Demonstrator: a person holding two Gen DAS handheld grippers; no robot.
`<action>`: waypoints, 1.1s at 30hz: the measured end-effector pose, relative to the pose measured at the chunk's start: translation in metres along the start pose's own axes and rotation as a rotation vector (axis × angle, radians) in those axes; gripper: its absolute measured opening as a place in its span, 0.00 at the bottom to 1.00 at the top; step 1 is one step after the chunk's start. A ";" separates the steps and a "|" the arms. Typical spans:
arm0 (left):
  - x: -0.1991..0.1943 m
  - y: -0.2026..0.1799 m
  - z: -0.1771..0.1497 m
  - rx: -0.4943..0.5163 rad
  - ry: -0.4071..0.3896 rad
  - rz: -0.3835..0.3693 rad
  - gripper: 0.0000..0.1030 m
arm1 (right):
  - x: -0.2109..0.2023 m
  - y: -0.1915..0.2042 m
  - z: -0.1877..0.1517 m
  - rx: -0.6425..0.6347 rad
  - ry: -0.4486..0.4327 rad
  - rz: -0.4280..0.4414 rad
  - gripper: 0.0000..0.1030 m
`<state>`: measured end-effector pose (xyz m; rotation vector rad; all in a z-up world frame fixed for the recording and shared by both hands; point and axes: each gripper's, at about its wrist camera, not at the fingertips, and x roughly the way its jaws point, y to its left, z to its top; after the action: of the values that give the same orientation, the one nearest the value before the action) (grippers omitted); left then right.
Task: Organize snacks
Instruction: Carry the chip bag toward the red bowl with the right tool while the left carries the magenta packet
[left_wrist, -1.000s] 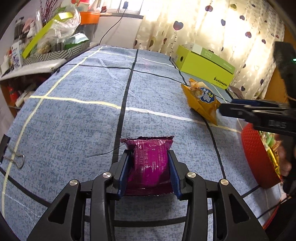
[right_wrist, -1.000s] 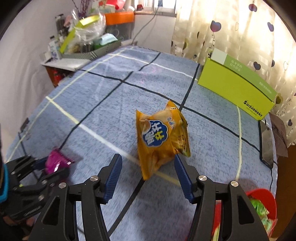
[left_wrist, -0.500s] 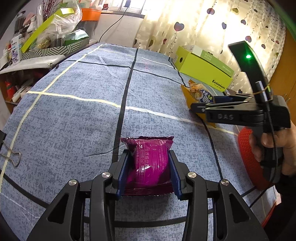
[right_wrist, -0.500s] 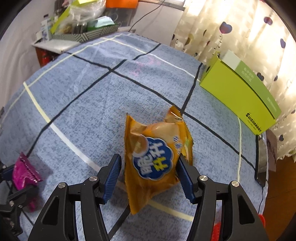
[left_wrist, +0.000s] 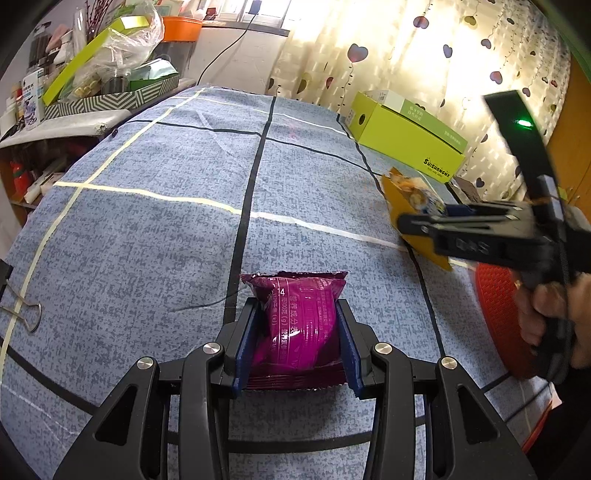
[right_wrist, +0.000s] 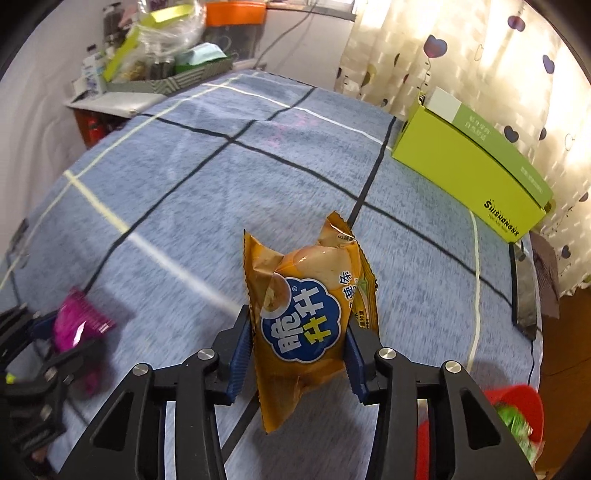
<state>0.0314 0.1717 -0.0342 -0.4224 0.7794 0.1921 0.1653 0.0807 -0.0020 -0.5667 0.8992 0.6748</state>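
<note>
**Both packets gripped, orange one newly caught**

Half a second back, open around the orange chip bag (right_wrist: 308, 321) with a gap on each side; now closed on it, blue pads (right_wrist: 241, 354) pressed into both sides of the bag and creasing it. So the right gripper (right_wrist: 299, 352) has its catch, bag upright and apparently lifted clear of the blue checked cloth (right_wrist: 207, 177), though contact underneath cannot be told for sure. Blur across the cloth suggests motion under way.

No change on the other side: left gripper (left_wrist: 297, 347) clamped as before on the purple packet (left_wrist: 297, 325), near the middle of the table, just right of a black line.

Likely next: carrying both to the red basket (left_wrist: 496, 314) at the near right, already holding green-wrapped snacks (right_wrist: 515, 424). Sorting about midway by this reading.

Readable writing: "SHISHANGNX" on the green box (right_wrist: 469, 173) at the far right; large Chinese characters in yellow on the blue cloud badge of the orange bag; small Chinese print and a "4" on the purple packet, "100" partly legible.

Binder clip (left_wrist: 24, 314) at the near left edge.
</note>
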 end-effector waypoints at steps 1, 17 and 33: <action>0.000 -0.001 0.000 0.003 0.000 0.004 0.41 | -0.007 0.002 -0.005 -0.006 -0.005 0.006 0.41; 0.003 -0.009 0.000 0.044 0.009 0.053 0.41 | -0.063 0.018 -0.055 -0.042 -0.025 0.087 0.41; -0.026 -0.048 -0.003 0.091 -0.031 0.094 0.37 | -0.093 0.007 -0.080 0.013 -0.109 0.148 0.41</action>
<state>0.0267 0.1267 -0.0032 -0.2960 0.7746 0.2494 0.0775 0.0030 0.0352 -0.4507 0.8481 0.8253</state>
